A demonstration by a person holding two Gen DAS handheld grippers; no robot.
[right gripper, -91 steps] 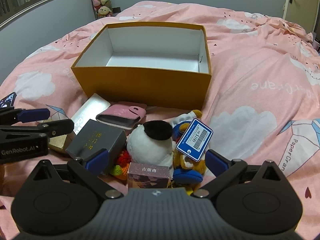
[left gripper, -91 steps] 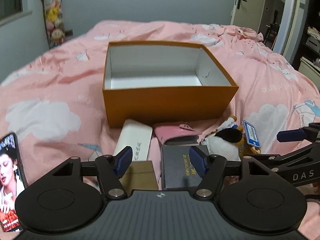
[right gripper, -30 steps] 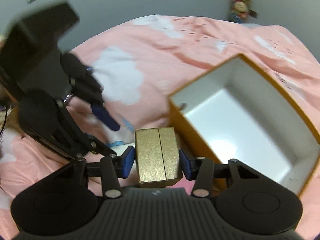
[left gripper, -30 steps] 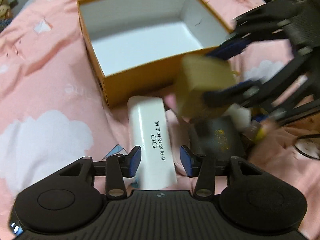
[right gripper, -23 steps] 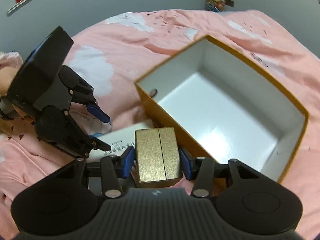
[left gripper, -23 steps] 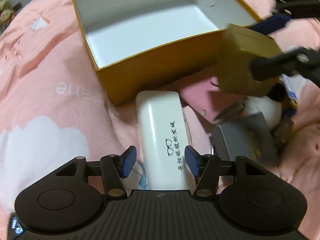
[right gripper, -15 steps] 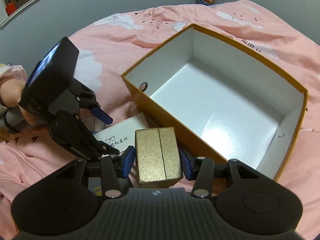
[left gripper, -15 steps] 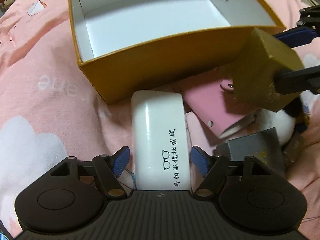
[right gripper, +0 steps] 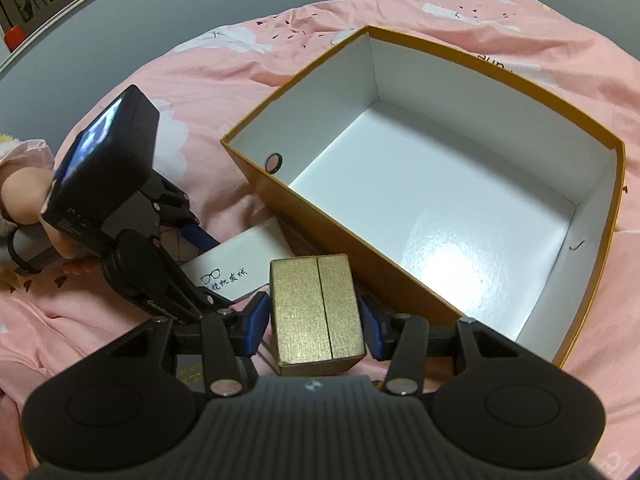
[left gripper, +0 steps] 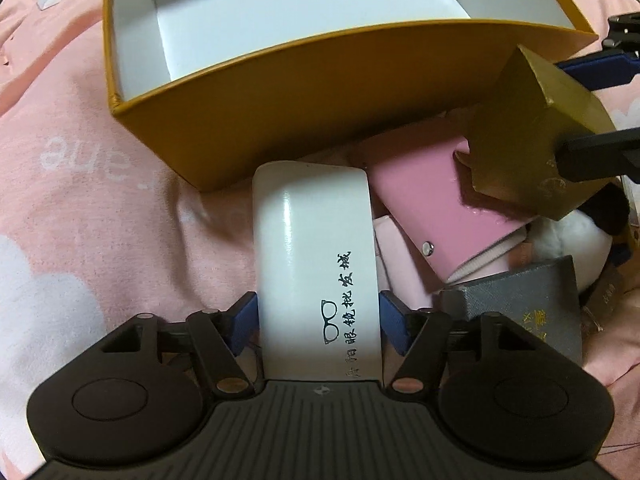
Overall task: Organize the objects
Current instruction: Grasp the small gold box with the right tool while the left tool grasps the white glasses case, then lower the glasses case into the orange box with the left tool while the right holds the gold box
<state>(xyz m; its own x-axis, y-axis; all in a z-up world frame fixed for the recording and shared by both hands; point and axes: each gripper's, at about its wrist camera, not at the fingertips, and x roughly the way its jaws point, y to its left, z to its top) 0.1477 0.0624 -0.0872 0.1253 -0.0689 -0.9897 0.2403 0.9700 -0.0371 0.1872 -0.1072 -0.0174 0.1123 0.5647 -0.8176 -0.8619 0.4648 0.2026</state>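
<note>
An empty orange box (left gripper: pixel 304 92) with a white inside stands on the pink bed; it also shows in the right wrist view (right gripper: pixel 436 208). My left gripper (left gripper: pixel 318 322) straddles a white glasses case (left gripper: pixel 316 248) that lies in front of the box, pads at its sides. My right gripper (right gripper: pixel 316 322) is shut on a gold box (right gripper: pixel 318 312) and holds it in the air by the orange box's near wall. The gold box (left gripper: pixel 536 136) also shows at the right of the left wrist view.
A pink wallet (left gripper: pixel 436 208), a grey booklet case (left gripper: pixel 524 308) and a white plush toy (left gripper: pixel 572 248) lie to the right of the glasses case. The pink cloud-print duvet (left gripper: pixel 80 160) surrounds everything. The hand-held left gripper body (right gripper: pixel 132 216) is left of the gold box.
My left gripper has moved forward over the glasses case and its fingers now sit at the case's sides. My right gripper has carried the gold box up and toward the orange box.
</note>
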